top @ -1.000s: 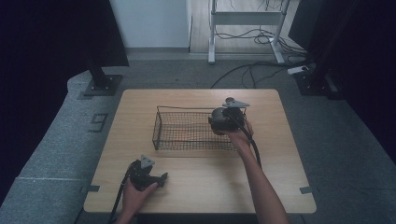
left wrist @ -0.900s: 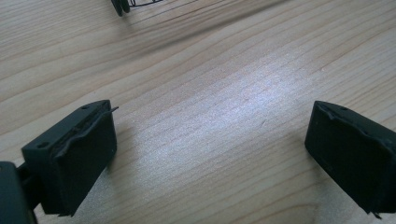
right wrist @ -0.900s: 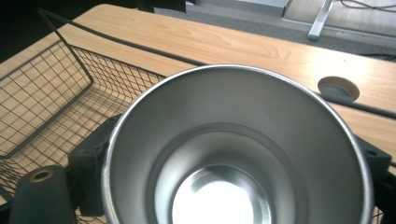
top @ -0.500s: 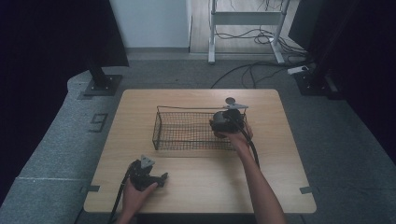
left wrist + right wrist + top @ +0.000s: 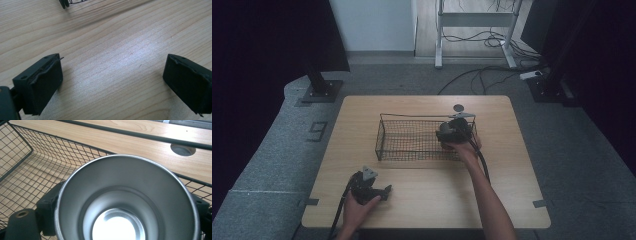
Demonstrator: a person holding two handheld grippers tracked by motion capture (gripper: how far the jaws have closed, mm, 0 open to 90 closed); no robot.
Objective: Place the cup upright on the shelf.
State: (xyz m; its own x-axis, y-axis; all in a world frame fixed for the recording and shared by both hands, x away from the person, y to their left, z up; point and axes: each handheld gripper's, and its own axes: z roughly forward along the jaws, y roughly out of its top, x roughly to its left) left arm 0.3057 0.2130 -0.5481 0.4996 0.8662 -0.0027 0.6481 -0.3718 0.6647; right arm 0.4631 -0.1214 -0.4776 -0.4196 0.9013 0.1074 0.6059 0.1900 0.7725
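A shiny metal cup (image 5: 125, 195) sits between the black fingers (image 5: 47, 202) of my right gripper (image 5: 453, 132), which is shut on it. The cup's open mouth faces that gripper's camera. The gripper holds the cup at the right end of a black wire basket (image 5: 380, 137), with the basket's mesh (image 5: 30, 165) below and around it. My left gripper (image 5: 384, 191) rests near the table's front left. Its jaws stand wide apart over bare wood, so my left gripper (image 5: 112, 72) is open and holds nothing.
The basket stands mid-table on a light wooden top (image 5: 422, 205). A round grey cable hole (image 5: 458, 107) lies just behind the basket's right end. One basket corner (image 5: 67, 2) lies ahead of the left gripper. Black stands and cables are on the floor beyond.
My right gripper has come down a little with the cup at the basket's right end. The left gripper has stayed put.
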